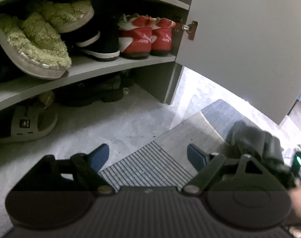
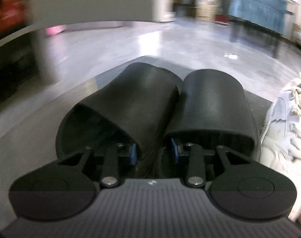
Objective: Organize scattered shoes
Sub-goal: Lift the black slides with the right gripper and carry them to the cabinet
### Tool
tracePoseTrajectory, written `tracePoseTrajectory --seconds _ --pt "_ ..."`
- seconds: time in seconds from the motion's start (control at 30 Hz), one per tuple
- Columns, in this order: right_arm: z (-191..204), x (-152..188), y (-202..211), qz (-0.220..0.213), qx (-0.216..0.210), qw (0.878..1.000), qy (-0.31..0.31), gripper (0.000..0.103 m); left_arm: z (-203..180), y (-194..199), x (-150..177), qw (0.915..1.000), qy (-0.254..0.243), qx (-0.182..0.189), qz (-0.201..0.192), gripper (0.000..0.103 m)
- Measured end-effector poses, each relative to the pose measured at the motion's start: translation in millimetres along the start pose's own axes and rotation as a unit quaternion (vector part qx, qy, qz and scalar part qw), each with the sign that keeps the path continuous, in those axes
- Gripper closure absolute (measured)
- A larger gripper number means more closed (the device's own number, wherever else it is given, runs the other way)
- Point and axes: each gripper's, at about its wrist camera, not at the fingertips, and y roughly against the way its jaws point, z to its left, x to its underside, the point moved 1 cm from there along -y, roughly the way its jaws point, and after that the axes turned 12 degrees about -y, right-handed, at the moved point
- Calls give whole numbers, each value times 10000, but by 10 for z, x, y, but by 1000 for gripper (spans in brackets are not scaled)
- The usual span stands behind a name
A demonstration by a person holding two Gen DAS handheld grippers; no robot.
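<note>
Black slides (image 2: 160, 107) lie side by side on a mat, the right gripper (image 2: 154, 152) pinching their touching inner edges, one finger inside each slide. Left gripper (image 1: 148, 156) hangs spread and empty before the shoe cabinet (image 1: 114, 65), where red sneakers (image 1: 144, 35) sit shelved.

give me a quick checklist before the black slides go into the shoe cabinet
1. Right tongs grip both black slides: ok, one finger inside each, pinching the inner walls together.
2. Left tongs free: ok, open and empty over the striped mat.
3. Cabinet door open: ok.
4. Middle shelf space: not ok, filled by green slippers, a black sneaker and red sneakers.
5. Bottom space: cannot tell, a grey slide and dark shoes sit there.
6. White sneaker beside the slides: not ok, not yet stored.
</note>
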Motion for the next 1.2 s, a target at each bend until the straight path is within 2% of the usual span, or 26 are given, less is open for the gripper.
tracePoseTrajectory --seconds 0.13,0.27,0.47,0.6,0.67,0.7,0.73,0.77,0.83,0.9,0.93,0.97,1.07,1.13,1.17,1.2 --pt "314 324 436 319 -825 9944 580 68 -26 0 -16 10000 -53 1 -43 16" --pt "625 586 710 268 -1737 9735 1461 69 -40 30 -16 9998 -139 -40 -126 17" --pt "484 691 609 701 -1790 9701 1480 68 -5 97 -23 9996 -140 -153 -175 17" --pt "390 760 542 988 -1824 9668 1491 55 5 136 -47 9995 -165 -179 -223 17" --pt "261 740 523 1264 -1908 9669 1127 54 12 153 -50 9995 -132 -179 -237 17" --pt "146 686 522 1438 -1992 9671 662 48 11 156 -52 9995 -115 -174 -240 17" --pt "-19 609 535 1616 -2057 9651 -85 41 7 157 -54 9995 -103 -172 -244 17" --pt "-150 567 547 1627 -2029 9629 -717 38 3 157 -55 9995 -91 -177 -249 17" --pt "-407 555 547 1620 -1987 9440 -2078 35 -4 157 -61 9995 -36 -179 -257 17" --pt "-591 688 501 1670 -2038 9109 -3175 35 -14 165 -58 9996 -6 -152 -241 17" --pt "-615 718 444 1735 -2102 8982 -3449 35 -20 171 -56 9996 -27 -147 -241 16" --pt "-600 735 386 1785 -2163 8911 -3567 36 -25 175 -54 9996 -45 -142 -240 17" --pt "-529 727 183 1837 -2228 8778 -3822 36 -22 177 -54 9997 -67 -125 -223 17" --pt "-537 733 77 1759 -2017 8672 -4200 50 -8 177 -59 9997 -25 -99 -217 16" --pt "-551 719 26 1723 -1998 8619 -4330 52 16 177 -62 9997 66 -44 -214 16" --pt "-535 688 -5 1703 -2057 8617 -4314 68 29 176 -62 9997 137 -16 -213 16"
